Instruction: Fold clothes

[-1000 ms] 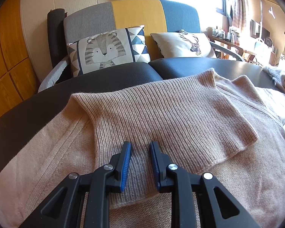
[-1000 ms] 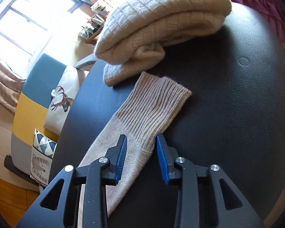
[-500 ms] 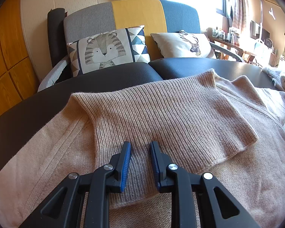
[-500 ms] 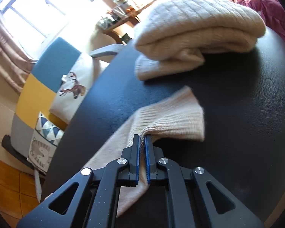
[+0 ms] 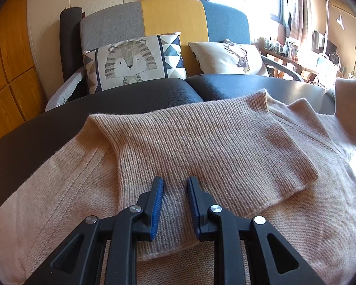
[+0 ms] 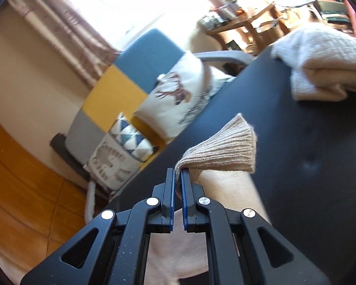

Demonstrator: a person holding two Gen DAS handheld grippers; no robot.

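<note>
Knitwear covers most of the dark padded surface (image 5: 135,97): a tan sweater (image 5: 225,147) lies flat with one ribbed sleeve (image 5: 201,156) already folded across its chest, the cuff end pointing toward three o'clock. At six o'clock in the left wrist view the left gripper (image 5: 175,204) sits low over that folded sleeve, jaws parted and gripping nothing; I judge it is there to steady the fold while the other side is worked. Bare surface runs from nine to twelve o'clock beyond the sweater, ending at the sofa cushions (image 5: 133,64), so there is slack room on that side.

Moving right, the right gripper (image 6: 177,185) is clenched on the edge of the other sleeve's ribbed cuff (image 6: 223,152), which stands lifted off the surface and flops toward two o'clock. The hold at the cuff's edge looks meant to carry the sleeve over the body. At one to two o'clock a folded cream knit (image 6: 325,61) sits near the surface's far edge, well apart from the cuff, leaving open dark surface between.
</note>
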